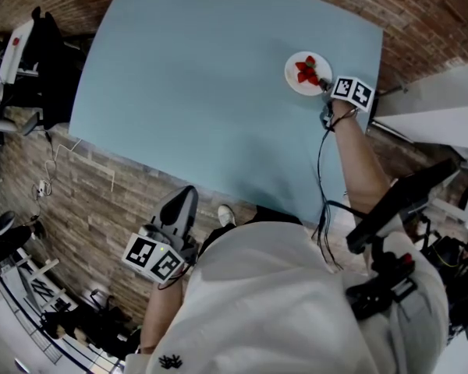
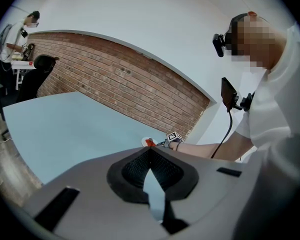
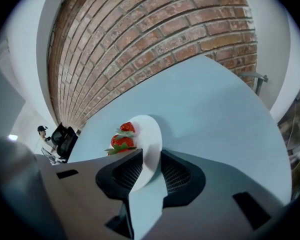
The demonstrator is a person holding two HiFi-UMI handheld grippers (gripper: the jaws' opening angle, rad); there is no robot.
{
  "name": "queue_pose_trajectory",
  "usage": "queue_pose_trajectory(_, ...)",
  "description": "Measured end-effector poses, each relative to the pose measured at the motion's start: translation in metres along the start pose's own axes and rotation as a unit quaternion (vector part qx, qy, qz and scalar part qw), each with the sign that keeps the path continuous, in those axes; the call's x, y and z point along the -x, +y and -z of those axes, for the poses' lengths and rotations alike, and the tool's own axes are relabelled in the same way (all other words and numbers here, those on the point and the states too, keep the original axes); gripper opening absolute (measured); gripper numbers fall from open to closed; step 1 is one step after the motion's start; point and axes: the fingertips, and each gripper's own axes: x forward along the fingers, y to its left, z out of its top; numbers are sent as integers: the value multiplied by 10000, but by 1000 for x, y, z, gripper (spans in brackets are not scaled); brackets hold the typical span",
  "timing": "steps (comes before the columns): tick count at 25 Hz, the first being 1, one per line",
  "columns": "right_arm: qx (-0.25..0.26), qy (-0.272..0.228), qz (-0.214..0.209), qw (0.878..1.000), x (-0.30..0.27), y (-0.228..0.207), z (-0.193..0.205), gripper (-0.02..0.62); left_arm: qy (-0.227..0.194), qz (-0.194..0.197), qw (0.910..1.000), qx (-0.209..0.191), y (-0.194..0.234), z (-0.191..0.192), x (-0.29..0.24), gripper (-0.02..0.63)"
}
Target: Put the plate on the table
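A small white plate (image 1: pixel 303 82) with red strawberries (image 1: pixel 306 70) lies flat on the light blue table (image 1: pixel 203 92), near its far right corner. My right gripper (image 1: pixel 325 86) is at the plate's near rim. In the right gripper view the plate (image 3: pixel 149 134) has its rim between the jaws of this gripper (image 3: pixel 147 166), which stand open with a gap on the right side; the strawberries (image 3: pixel 122 140) sit just beyond the left jaw. My left gripper (image 1: pixel 183 201) hangs below the table's near edge, shut and empty (image 2: pixel 150 151).
The floor around the table is brick. A black office chair (image 1: pixel 47 53) and desk clutter stand at the far left. A white ledge (image 1: pixel 437 100) runs close to the table's right corner. Another person (image 2: pixel 27 21) stands far off behind the table.
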Motion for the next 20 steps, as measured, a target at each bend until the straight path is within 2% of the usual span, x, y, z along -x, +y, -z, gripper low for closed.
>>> queue_pose_trajectory(4, 347, -203, 399, 9984, 4, -5, -2, 114, 3, -19, 10000, -50, 3, 3, 5, 2)
queue_pose_trajectory(7, 363, -303, 463, 9978, 8, -9, -1, 114, -22, -11, 10000, -28, 5, 4, 10, 2)
queue_pose_trajectory(16, 371, -731, 265, 9963, 58, 16, 19, 112, -91, 357, 9992, -184, 7, 7, 29, 2)
queue_pose_trajectory(20, 656, -921, 86, 9936, 100, 41, 43, 110, -104, 633, 9974, -317, 6, 11, 45, 2)
